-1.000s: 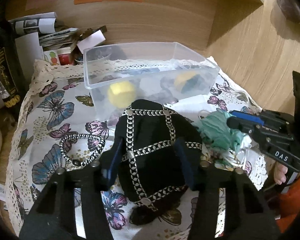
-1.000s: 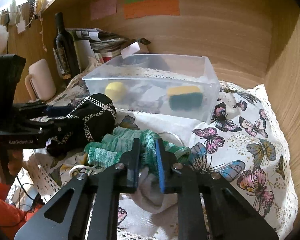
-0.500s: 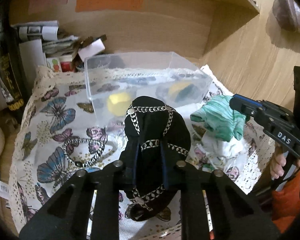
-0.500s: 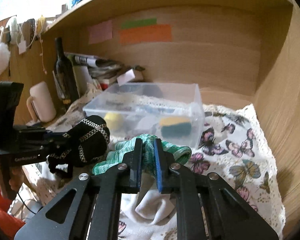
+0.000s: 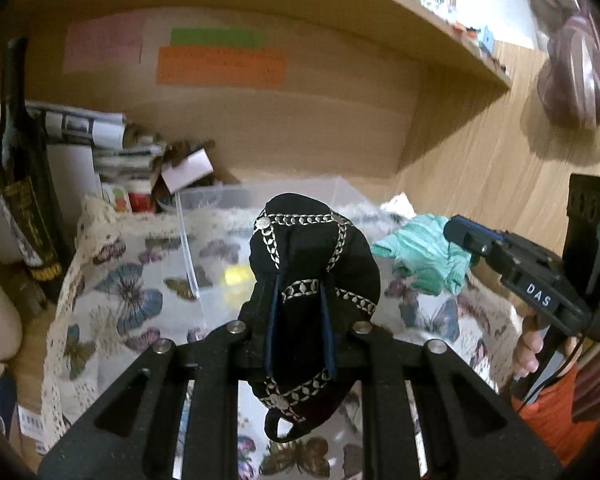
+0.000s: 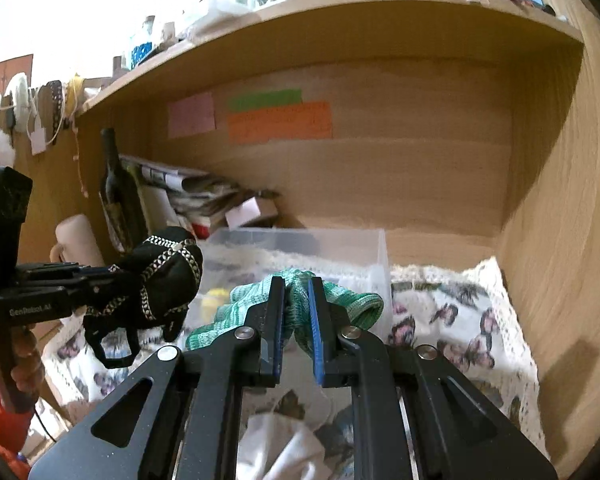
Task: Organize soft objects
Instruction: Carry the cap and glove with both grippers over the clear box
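Risk, both loads aloft: left gripper (image 5: 298, 320) jaws pinch black chain-trimmed pouch (image 5: 314, 264), right gripper (image 6: 296, 320) jaws pinch green knit cloth (image 6: 300, 304), clear bin (image 6: 300, 248) at 12 o'clock; dangling folds may snag its rim.

Contents: one black pouch (image 5: 314, 256), one green sock (image 6: 300, 304), one white cloth (image 6: 284, 444), one clear bin (image 6: 352, 248), one bottle (image 6: 118, 196), three wall notes (image 6: 280, 122).

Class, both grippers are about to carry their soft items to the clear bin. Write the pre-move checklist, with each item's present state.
1. Left gripper shut on black chain-trimmed pouch: ok.
2. Right gripper shut on green knit cloth: ok.
3. Both items lifted off the butterfly tablecloth: ok.
4. Clear plastic bin open on top: ok.
5. Room left in bin: cannot tell.
6. White cloth left on the table: not ok.
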`<state>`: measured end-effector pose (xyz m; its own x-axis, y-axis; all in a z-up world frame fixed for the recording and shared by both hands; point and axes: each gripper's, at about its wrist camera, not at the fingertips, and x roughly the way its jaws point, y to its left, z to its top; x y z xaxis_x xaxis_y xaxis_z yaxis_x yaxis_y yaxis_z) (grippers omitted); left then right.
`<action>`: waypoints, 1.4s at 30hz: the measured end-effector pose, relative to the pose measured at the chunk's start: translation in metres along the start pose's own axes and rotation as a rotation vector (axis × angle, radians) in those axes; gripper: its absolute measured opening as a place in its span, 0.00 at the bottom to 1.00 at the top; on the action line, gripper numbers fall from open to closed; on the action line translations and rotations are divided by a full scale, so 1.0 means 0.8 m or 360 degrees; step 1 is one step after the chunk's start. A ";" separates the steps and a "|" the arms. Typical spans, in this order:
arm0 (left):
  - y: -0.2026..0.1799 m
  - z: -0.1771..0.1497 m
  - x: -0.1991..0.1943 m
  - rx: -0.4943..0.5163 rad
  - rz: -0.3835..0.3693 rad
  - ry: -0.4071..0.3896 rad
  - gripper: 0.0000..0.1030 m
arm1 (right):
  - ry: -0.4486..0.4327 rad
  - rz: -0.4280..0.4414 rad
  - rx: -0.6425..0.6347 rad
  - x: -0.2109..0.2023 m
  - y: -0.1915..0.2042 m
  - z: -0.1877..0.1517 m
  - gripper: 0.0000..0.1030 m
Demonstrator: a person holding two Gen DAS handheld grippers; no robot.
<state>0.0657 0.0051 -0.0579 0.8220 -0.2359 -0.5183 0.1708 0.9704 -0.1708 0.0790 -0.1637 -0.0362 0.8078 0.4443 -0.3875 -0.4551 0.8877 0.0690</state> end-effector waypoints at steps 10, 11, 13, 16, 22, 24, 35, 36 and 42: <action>0.020 0.055 0.020 -0.0026 0.0076 -0.0083 0.18 | -0.0040 -0.0023 -0.0055 0.036 -0.001 0.040 0.10; 0.022 0.059 0.025 -0.0025 0.0086 -0.0082 0.18 | -0.0032 -0.0025 -0.0059 0.042 -0.001 0.043 0.10; 0.026 0.067 0.036 -0.0033 0.0101 -0.0071 0.18 | -0.0011 -0.0030 -0.0065 0.055 -0.003 0.048 0.10; 0.031 0.076 0.056 -0.0045 0.0117 -0.0045 0.18 | 0.0026 -0.0033 -0.0069 0.074 -0.008 0.053 0.10; 0.034 0.085 0.101 -0.0083 0.0121 0.0051 0.18 | 0.0144 -0.0031 -0.0057 0.114 -0.018 0.053 0.10; 0.032 0.086 0.116 -0.0079 0.0124 0.0082 0.18 | 0.0188 -0.0029 -0.0054 0.126 -0.022 0.050 0.10; 0.033 0.071 0.183 -0.0079 0.0157 0.0288 0.18 | 0.0386 -0.0069 -0.0078 0.177 -0.029 0.033 0.10; 0.035 0.067 0.189 -0.0086 0.0151 0.0316 0.18 | 0.0402 -0.0072 -0.0084 0.181 -0.029 0.031 0.10; 0.031 0.059 0.198 -0.0049 0.0143 0.0393 0.19 | 0.0454 -0.0111 -0.0127 0.189 -0.025 0.027 0.11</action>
<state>0.2263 -0.0055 -0.1046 0.6748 -0.1579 -0.7209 0.0834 0.9869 -0.1381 0.2187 -0.1119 -0.0768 0.7054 0.3209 -0.6320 -0.4396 0.8975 -0.0349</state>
